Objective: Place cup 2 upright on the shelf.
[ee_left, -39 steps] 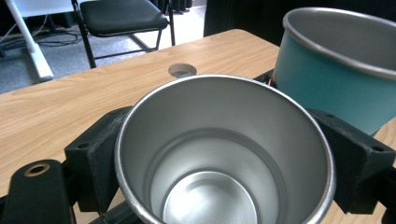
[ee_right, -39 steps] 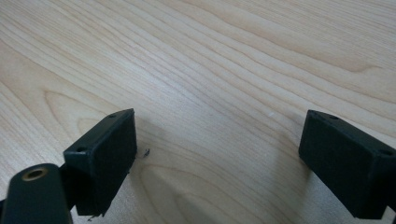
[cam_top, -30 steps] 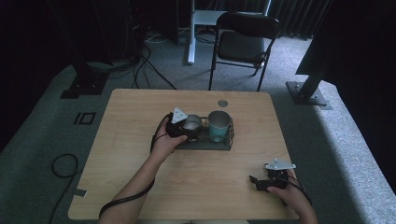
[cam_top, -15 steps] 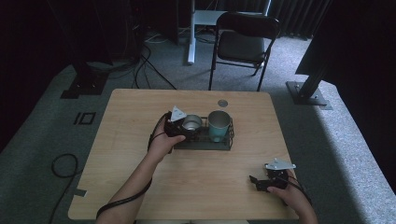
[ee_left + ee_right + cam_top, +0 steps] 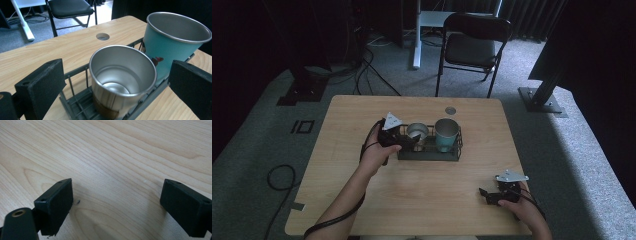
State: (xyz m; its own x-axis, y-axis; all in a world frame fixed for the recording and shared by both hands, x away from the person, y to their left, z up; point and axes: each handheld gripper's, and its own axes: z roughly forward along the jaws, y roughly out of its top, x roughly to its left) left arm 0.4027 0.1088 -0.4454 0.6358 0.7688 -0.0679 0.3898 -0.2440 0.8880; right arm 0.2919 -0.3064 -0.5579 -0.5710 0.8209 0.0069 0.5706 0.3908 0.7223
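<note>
A dark wire basket [image 5: 429, 156] sits mid-table and holds a steel cup [image 5: 417, 132] at its left and a taller teal cup [image 5: 446, 135] at its right, both upright. My left gripper [image 5: 404, 140] is at the basket's left end and open. In the left gripper view the steel cup [image 5: 122, 82] stands between the wide-spread jaws of the left gripper [image 5: 117, 83], with neither pad touching it. The teal cup [image 5: 172, 42] is just behind it, and the basket [image 5: 75, 102] wires are below. My right gripper [image 5: 486, 195] is low over bare wood near the front right corner. In its own view the right gripper [image 5: 120, 205] is open and holds nothing.
A round cable hole [image 5: 450, 110] lies in the tabletop behind the basket. A black folding chair [image 5: 472, 45] stands beyond the far edge. Cables [image 5: 277, 177] trail on the floor to the left. Bare wood stretches between the basket and the front edge.
The left hand and its gripper have shifted slightly to the left at the basket's end. The cups, the basket and the right gripper have stayed put.
</note>
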